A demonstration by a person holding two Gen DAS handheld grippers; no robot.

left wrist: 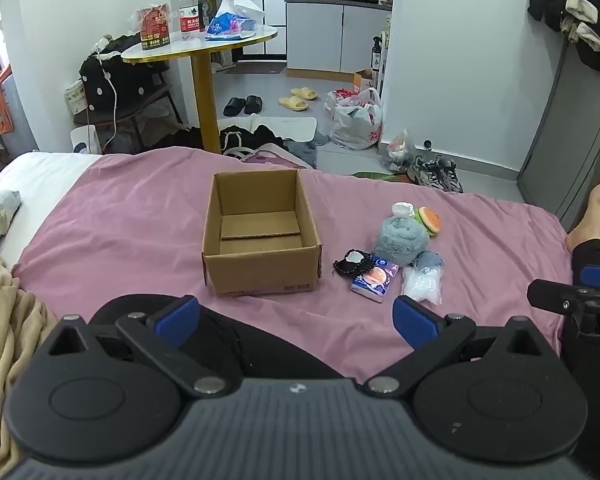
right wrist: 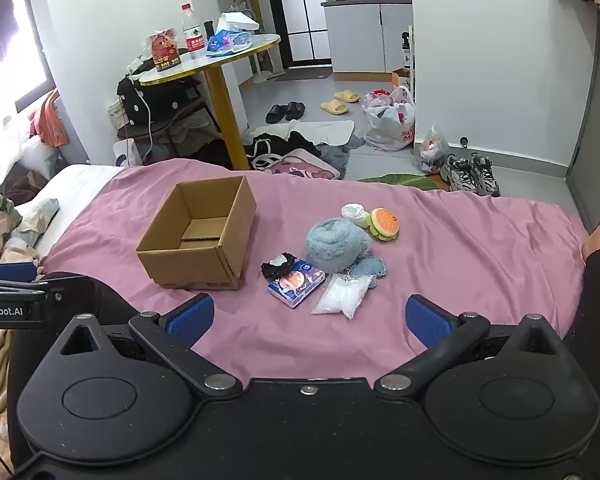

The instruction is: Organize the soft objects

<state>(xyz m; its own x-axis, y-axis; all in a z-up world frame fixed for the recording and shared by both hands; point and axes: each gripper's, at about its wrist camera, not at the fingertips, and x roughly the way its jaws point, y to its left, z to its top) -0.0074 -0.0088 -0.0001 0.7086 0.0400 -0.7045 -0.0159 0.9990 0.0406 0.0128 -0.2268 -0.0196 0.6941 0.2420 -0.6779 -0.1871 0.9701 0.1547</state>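
Two wrist-mounted fisheye cameras look forward and slightly down from low over the near side of a bed, each past its own spread fingers, the left set slightly left of the right. Both frame the cardboard box (left wrist: 260,236), the soft items beside it and the cluttered room beyond

Box (left wrist: 260,236) on bed (left wrist: 140,208), soft items (left wrist: 400,236) clustered right, tissue pack (left wrist: 374,278) perhaps nearest
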